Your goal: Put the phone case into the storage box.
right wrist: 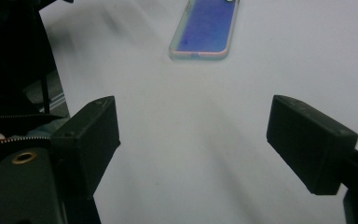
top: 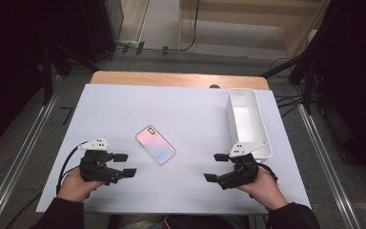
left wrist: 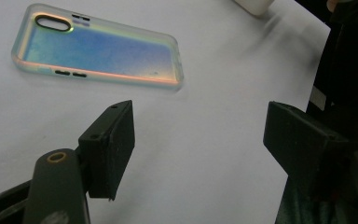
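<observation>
An iridescent pink-blue phone case point(top: 155, 144) lies flat near the middle of the white table top point(top: 181, 109). My left gripper point(top: 125, 164) rests low at the front left, open, its jaws pointing right, a short way left of the case. Its own view has the case point(left wrist: 98, 49) ahead and to the left of the spread jaws. My right gripper point(top: 215, 167) is at the front right, open, jaws pointing left toward the case point(right wrist: 206, 29), which lies farther off. Nothing sits between either pair of jaws.
A long white rectangular bin point(top: 247, 121) stands along the table's right side, just behind my right gripper. A wooden strip point(top: 178, 78) shows at the far edge. Metal rails run down the floor on both sides, and dark stands flank the table.
</observation>
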{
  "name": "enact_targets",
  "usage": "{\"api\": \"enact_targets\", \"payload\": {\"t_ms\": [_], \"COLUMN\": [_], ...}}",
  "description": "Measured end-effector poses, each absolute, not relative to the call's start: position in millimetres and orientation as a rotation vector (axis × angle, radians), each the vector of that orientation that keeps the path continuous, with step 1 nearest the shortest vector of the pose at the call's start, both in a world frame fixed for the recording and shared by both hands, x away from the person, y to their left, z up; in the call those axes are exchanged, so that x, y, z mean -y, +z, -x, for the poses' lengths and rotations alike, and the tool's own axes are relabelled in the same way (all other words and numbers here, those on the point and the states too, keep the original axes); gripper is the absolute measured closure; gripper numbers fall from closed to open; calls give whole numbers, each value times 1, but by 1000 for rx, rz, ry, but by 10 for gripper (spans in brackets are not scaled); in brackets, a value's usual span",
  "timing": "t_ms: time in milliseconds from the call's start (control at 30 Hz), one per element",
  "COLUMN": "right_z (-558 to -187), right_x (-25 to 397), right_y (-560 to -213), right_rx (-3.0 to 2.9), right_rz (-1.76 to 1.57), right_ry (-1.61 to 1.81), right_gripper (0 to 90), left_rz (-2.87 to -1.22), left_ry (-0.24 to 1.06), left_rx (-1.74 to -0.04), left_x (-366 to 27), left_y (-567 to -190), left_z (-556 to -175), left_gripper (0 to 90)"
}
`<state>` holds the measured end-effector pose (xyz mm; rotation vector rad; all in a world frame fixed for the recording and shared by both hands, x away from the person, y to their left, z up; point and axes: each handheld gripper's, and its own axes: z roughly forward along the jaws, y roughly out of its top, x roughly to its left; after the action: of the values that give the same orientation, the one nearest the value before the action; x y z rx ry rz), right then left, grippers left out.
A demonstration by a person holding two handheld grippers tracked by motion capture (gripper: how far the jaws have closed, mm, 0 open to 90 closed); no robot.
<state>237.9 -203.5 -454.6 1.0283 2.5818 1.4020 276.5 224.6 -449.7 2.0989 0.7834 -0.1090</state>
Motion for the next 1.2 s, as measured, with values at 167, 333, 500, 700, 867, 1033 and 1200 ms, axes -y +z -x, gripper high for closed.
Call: {"api": "enact_targets", "payload": {"t_ms": [167,333,500,700,867,1033,1200], "right_z": [-247,-255,-263,-271,-277,-283,-289], "right_x": [196,188,182,177,171,163,154], "right_y": [-453,-451,-451,-450,-449,-448,-447], "right_rx": [-2576,-2574,-2559,-2537,-2520,-2527,-2511], "right_rz": [-1022,-1011,-1019,-1047,-1048,-1075,-1063], "right_ry": [1425,1421,1428,1414,1405,1387,1391], "right_gripper": [158,158,158,158,158,158,158], "left_rz": [-2108,-2099,-2083,-2111,-2105,-2099,-2098], "left_ry": [-118,-120,-141,-121,-121,-114,-114], "left_rx": [-778,-777,-768,-761,-756,-764,-764], "left_x": [-224,-224,-224,-223,-223,-223,-223], "left_y": [-450,-450,-448,-448,-449,-448,-448], "left_z": [-277,-277,-276,-276,-276,-276,-275], "left_gripper": [245,245,245,245,245,245,245]}}
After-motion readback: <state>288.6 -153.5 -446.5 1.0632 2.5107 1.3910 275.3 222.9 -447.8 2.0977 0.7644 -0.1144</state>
